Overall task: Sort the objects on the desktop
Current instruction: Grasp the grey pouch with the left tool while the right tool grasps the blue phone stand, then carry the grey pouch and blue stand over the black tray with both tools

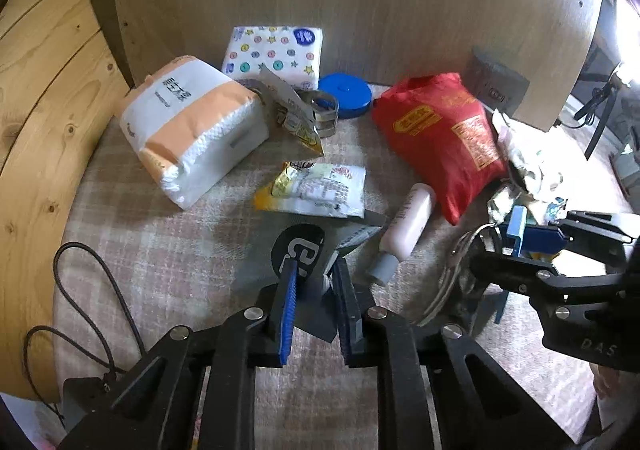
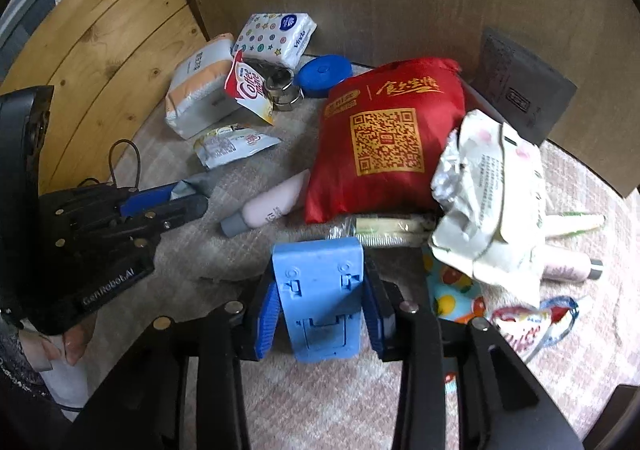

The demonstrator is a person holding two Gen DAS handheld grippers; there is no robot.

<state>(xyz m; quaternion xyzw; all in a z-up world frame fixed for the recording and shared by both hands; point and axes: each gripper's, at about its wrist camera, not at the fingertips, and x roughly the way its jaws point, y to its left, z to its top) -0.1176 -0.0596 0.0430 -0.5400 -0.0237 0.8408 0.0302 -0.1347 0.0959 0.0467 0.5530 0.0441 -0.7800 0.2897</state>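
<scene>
With our left gripper [image 1: 314, 282] pinching a grey packet [image 1: 320, 250] and our right gripper [image 2: 320, 302] clamping a blue clip [image 2: 320, 290] over the table's [image 2: 320, 402] near edge, we risk sweeping the pink tube [image 2: 268, 206] aside.

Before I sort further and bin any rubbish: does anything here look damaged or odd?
Yes: the crumpled white paper wrapper slumps torn against the red fabric pouch, and the pink tube with grey cap lies toppled beside it.
</scene>
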